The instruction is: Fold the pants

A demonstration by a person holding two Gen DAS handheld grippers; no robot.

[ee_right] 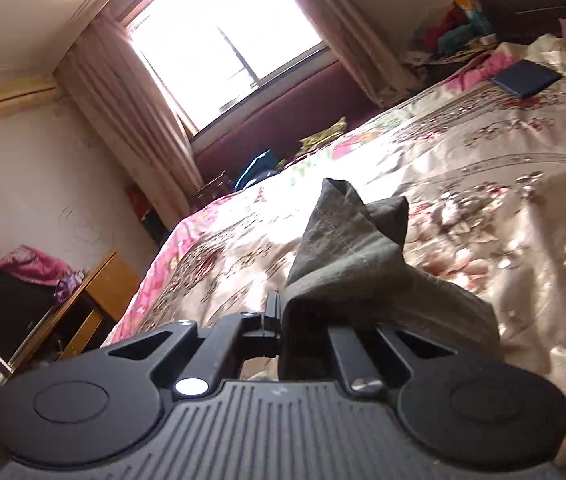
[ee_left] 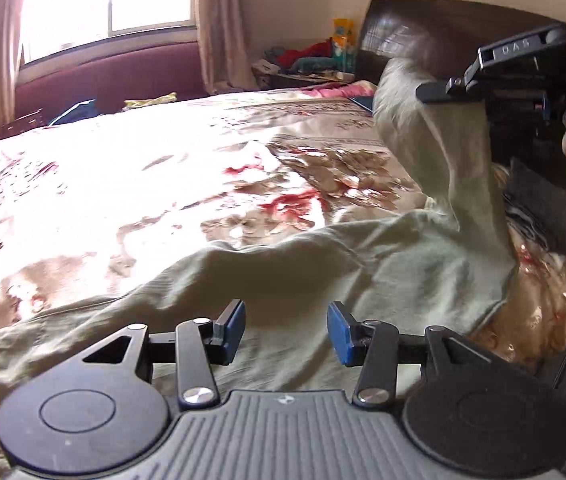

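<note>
While one end of the pants (ee_left: pixel 323 264) is lifted off the bed (ee_left: pixel 123 184), the rest is left spread flat on the cover, which looks like the setup for carrying that end over onto the other half. Most of the pale green cloth is seen lying across the near edge of the bed in the left view, with a strip of it pulled up and to the right.

That raised strip is pinched by the right tongs (ee_left: pixel 449 94), clamped tight on the fabric with no gap left between the pads. In the right view the same bunch of cloth (ee_right: pixel 347 248) is seen poking up past the right tongs (ee_right: pixel 283 320), so a good bite is had, probably near a hem or cuff, though which end exactly can't be told.

The left tongs (ee_left: pixel 286 332) are held wide apart just above the flat part of the pants, nothing gripped. The blue pads (ee_left: pixel 341 334) are parked low over the cloth, likely so the fabric can be pinned or grabbed while the fold gets made. Whether they're actually touching the cloth can't be told.
</note>
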